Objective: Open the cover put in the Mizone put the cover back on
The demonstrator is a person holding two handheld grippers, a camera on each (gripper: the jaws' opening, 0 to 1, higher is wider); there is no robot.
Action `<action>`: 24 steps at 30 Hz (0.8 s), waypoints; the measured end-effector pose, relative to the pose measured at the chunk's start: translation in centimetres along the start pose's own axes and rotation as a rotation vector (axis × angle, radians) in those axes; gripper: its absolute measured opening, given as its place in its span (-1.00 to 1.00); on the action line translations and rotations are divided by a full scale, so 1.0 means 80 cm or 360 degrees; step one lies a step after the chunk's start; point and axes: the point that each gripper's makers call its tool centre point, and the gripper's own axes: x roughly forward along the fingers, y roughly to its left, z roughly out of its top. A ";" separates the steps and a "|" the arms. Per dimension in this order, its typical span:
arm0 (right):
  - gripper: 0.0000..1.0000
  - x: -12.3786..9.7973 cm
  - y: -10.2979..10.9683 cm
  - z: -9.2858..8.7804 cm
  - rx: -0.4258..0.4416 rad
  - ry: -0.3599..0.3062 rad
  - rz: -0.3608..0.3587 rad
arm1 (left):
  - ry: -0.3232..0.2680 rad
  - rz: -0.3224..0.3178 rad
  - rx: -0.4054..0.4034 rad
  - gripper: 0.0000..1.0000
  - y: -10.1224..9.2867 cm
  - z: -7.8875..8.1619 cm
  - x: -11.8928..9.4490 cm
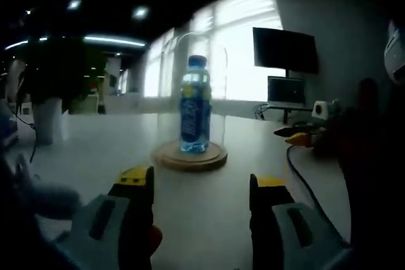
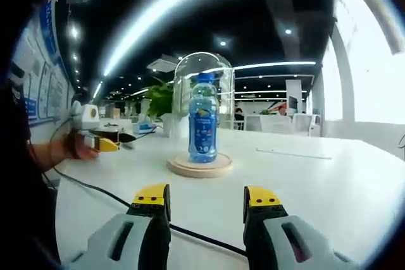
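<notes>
A blue Mizone bottle (image 1: 195, 107) (image 2: 204, 120) stands upright on a round wooden base (image 1: 191, 156) (image 2: 199, 167). A clear glass dome cover (image 1: 218, 74) (image 2: 224, 71) sits over it, resting on the base. My left gripper (image 1: 202, 184) is open, a short way in front of the base, with nothing between its yellow-tipped jaws. Likewise open and short of the base is my right gripper (image 2: 206, 197), holding nothing. A hand holds each gripper off to the side in the other's view: the right gripper (image 1: 300, 136) and the left gripper (image 2: 101, 142).
A black cable (image 1: 302, 178) (image 2: 126, 203) runs across the white table (image 1: 114, 150) (image 2: 304, 181) near the grippers. A potted plant (image 1: 50, 93) stands at the table's left. Monitors (image 1: 285, 52) sit at the back right by bright windows.
</notes>
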 end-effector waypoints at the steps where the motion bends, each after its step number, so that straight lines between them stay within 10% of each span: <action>1: -0.26 0.000 0.000 0.000 -0.0003 0.0002 0.0002 | 0.0001 0.0000 0.0002 -0.01 0.000 0.000 0.000; 24: -0.26 0.000 0.005 0.002 -0.0017 -0.0006 0.0005 | 0.0014 0.0000 0.0009 -0.01 0.000 -0.003 0.001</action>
